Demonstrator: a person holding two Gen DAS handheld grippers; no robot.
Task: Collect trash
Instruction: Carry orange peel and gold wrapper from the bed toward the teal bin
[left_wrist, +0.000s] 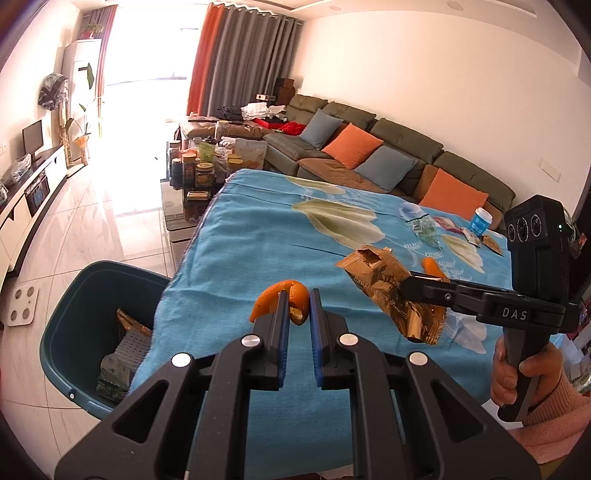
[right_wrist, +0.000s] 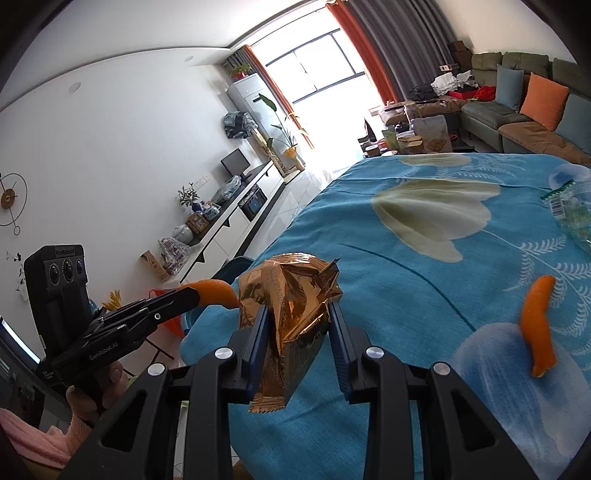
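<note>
My left gripper (left_wrist: 297, 295) is shut on a piece of orange peel (left_wrist: 291, 297) and holds it above the blue tablecloth (left_wrist: 258, 229), near the table's left edge. A teal trash bin (left_wrist: 70, 306) stands on the floor below and left of it, with wrappers inside. My right gripper (right_wrist: 297, 308) is shut on a crumpled gold foil bag (right_wrist: 291, 295) and holds it above the cloth; the bag also shows in the left wrist view (left_wrist: 384, 280). A second orange peel (right_wrist: 537, 325) lies on the cloth to the right.
A crushed clear plastic bottle (left_wrist: 424, 225), small wrappers (left_wrist: 469, 232) and a blue-and-white tub (left_wrist: 480, 220) lie at the table's far right. A low table crowded with jars (left_wrist: 203, 166) stands beyond, and a sofa (left_wrist: 388, 155) behind it.
</note>
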